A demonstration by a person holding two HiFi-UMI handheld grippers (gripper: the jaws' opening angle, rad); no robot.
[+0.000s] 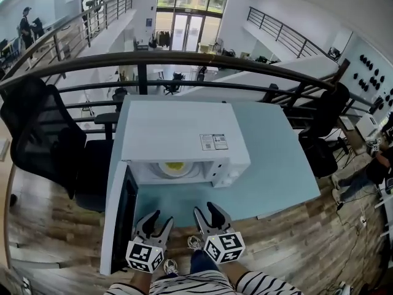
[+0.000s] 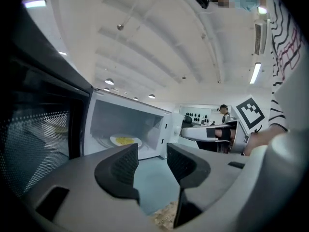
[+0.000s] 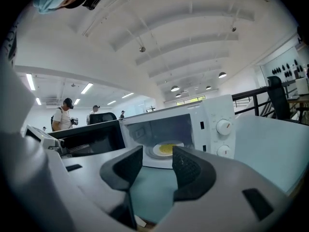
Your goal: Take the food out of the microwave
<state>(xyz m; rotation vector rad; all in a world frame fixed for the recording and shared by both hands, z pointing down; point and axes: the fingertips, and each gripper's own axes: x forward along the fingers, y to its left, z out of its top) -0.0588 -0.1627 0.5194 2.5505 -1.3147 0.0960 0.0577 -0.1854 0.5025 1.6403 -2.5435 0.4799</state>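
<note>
A white microwave (image 1: 184,137) stands on a pale blue table (image 1: 276,158), and its door (image 1: 120,220) is swung wide to the left. Inside on the turntable lies a white plate of yellow food (image 1: 174,166), also seen as the plate of food (image 2: 124,140) and the plate of food (image 3: 166,149). My left gripper (image 1: 159,221) and right gripper (image 1: 206,211) hover side by side at the table's near edge, in front of the cavity and well short of the plate. Both are open with nothing between the jaws, as the left gripper (image 2: 152,161) and right gripper (image 3: 158,161) views confirm.
Black office chairs (image 1: 43,140) stand left of the table, another chair (image 1: 325,131) at the right. A dark railing (image 1: 184,60) runs behind the microwave over an open hall. The control knobs (image 3: 223,127) sit on the microwave's right panel. Wooden floor lies below the table edge.
</note>
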